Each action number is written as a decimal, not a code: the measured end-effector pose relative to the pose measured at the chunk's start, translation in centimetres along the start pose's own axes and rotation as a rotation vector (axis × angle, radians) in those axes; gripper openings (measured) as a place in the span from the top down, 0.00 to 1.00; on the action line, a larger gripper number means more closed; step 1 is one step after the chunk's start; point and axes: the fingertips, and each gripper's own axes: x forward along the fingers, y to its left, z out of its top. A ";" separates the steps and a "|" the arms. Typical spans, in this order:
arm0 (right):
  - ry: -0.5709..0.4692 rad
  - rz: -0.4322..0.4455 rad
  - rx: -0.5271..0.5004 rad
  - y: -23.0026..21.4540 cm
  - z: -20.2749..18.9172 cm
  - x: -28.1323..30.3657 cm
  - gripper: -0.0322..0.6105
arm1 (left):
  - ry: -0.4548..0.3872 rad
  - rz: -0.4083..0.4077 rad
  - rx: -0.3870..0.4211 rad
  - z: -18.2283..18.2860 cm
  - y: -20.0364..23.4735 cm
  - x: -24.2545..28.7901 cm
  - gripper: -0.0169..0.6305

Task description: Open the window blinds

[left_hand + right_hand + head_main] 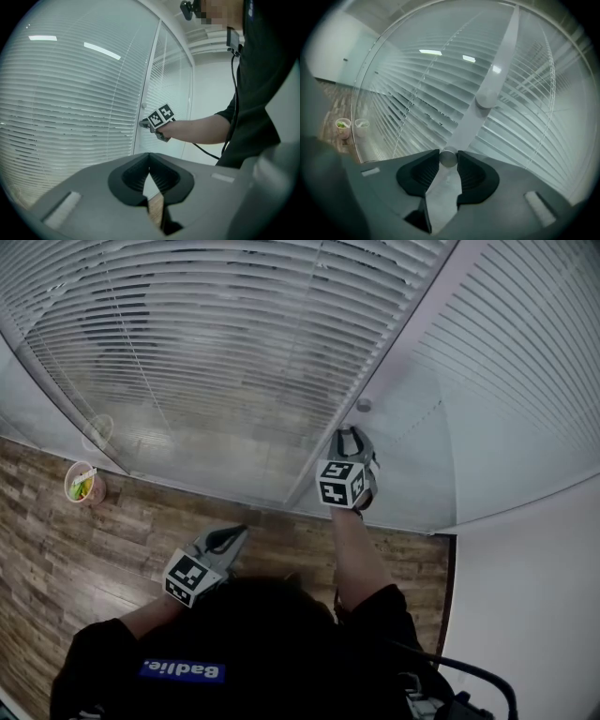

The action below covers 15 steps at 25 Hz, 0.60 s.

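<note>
White slatted blinds (pixel 216 352) hang behind glass in two panes, split by a pale upright frame post (pixel 328 451). My right gripper (pixel 350 431) is up against that post. In the right gripper view its jaws (pixel 448 161) are shut on a small round grey knob (pixel 448 157) on the post. A second, larger round fitting (pixel 487 98) sits farther along the post. The left gripper view shows the right gripper (pixel 142 123) touching the post. My left gripper (pixel 242 530) is lower and to the left, away from the glass, shut and holding nothing (pixel 149 169).
A cup with green contents (pixel 82 486) stands on the wood floor (pixel 56 559) by the glass, with its reflection (pixel 97 432) behind it. A white wall (pixel 525 615) closes in on the right. A black cable (pixel 469 673) hangs from the person.
</note>
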 end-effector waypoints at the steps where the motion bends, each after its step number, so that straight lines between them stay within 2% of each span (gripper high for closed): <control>1: 0.002 -0.005 -0.025 0.0 0.0 0.0 0.76 | 0.000 0.000 0.001 0.0 0.0 0.0 0.97; 15: 0.011 -0.050 -0.213 0.3 0.0 0.1 0.76 | 0.004 0.002 -0.001 -0.1 0.0 0.1 0.97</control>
